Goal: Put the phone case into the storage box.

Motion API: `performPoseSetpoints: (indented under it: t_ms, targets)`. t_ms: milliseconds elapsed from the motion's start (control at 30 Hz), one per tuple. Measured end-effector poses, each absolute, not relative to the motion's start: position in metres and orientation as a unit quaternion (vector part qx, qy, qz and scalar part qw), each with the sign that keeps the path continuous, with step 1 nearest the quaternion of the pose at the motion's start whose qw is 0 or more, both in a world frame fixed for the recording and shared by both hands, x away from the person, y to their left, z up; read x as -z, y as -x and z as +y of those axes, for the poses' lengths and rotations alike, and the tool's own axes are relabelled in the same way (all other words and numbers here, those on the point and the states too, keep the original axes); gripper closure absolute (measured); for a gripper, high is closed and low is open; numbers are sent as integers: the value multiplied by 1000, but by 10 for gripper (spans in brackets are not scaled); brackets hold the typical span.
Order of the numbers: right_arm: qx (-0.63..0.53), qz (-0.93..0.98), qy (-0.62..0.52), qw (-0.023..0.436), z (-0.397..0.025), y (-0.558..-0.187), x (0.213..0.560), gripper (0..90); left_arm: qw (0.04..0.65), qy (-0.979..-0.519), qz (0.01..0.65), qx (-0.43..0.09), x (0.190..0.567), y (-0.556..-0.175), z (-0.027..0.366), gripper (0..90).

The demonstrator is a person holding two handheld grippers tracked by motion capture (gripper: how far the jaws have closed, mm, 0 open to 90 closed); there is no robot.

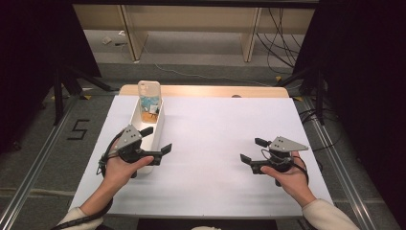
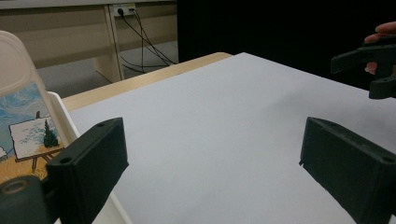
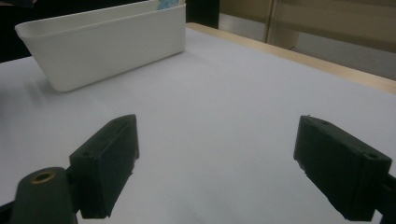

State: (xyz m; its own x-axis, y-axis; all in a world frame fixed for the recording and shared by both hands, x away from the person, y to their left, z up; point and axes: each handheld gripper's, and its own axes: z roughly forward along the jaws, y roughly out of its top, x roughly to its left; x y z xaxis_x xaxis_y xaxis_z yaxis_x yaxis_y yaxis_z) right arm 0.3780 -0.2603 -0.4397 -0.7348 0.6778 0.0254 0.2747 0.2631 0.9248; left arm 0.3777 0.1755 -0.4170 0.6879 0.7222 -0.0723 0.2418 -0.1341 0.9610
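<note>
L claw: jaws wide, nothing between them, held in L hand near the bench's left edge, abt midway front to back. One jaw hangs over the near end of the white bin, the other sits just off the bin's right wall, over bare bench. In left gripper view, jaws far apart w/ plain white surface between.

R claw: jaws wide too, empty, held in R hand toward the right edge, nearer the front. Points left across the bench at the bin; well apart from it. Right gripper view: jaws spread, bare bench between, bin farther off.

Bin: long, narrow, white, runs front-to-back along the left edge, reaching toward the back-left corner. Phone case w/ painted picture (blue sky, easel) stands upright in the bin's far end, leaning on the wall; also in left gripper view. Small items below it, too small to tell.
</note>
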Motion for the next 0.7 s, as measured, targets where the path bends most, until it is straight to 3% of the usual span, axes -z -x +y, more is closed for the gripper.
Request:
performPoseSetpoints:
  t_ms: [700]
  targets:
    - [-525, 768, -311, 194, -262, -379, 440, 152, 569, -723, 333, -206, 417, -380, 175, 68]
